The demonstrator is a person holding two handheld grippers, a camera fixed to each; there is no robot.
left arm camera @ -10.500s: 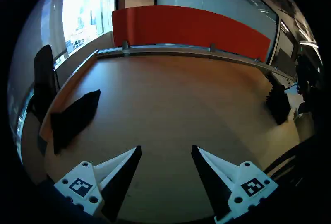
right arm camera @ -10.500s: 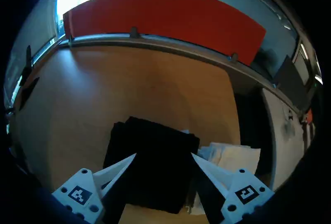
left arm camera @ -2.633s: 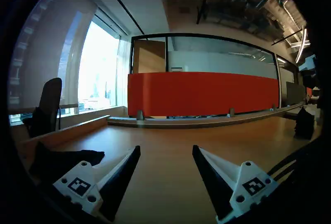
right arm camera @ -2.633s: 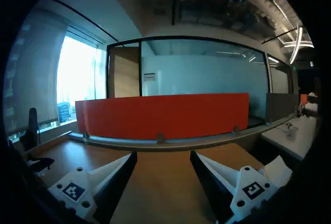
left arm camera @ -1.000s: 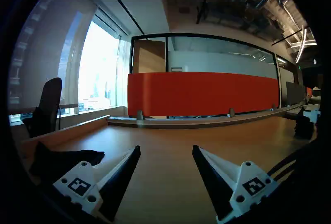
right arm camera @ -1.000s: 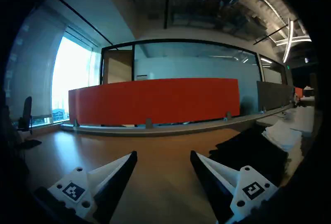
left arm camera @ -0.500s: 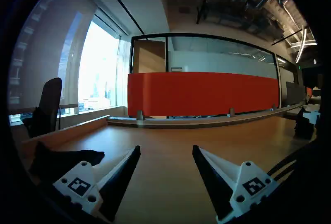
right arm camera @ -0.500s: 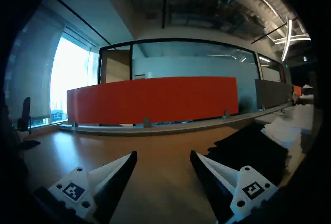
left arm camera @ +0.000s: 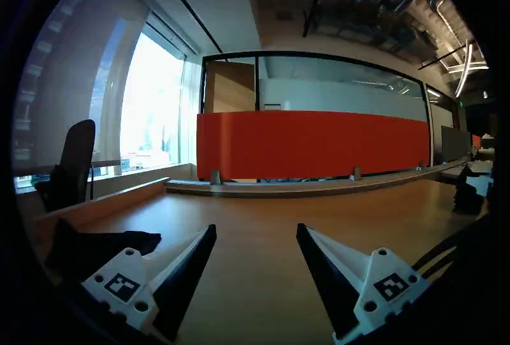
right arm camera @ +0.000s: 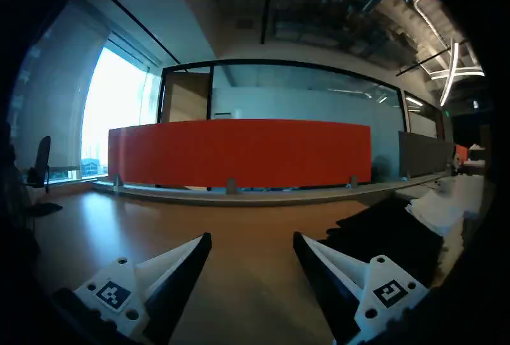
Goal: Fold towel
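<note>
In the left gripper view my left gripper (left arm camera: pixel 255 230) stands open low over the wooden table (left arm camera: pixel 268 217), nothing between its fingers. A dark towel (left arm camera: pixel 102 246) lies crumpled just left of its left finger. Far right, a dark folded stack (left arm camera: pixel 468 198) sits at the table's edge. In the right gripper view my right gripper (right arm camera: pixel 252 238) is open and level with the table (right arm camera: pixel 191 224). A stack of dark folded towels (right arm camera: pixel 389 230) lies right of its right finger, with white folded cloth (right arm camera: pixel 446 208) beyond it.
An orange divider panel (left arm camera: pixel 312 144) on a metal rail runs along the table's far edge. A dark office chair (left arm camera: pixel 70 166) stands at the left by the bright window (left arm camera: pixel 150 109). A raised wooden ledge (left arm camera: pixel 95 205) borders the table's left side.
The left gripper has held still for the last seconds. The right gripper's view has shifted slightly, the dark stack sitting a little lower and farther right than half a second ago.
</note>
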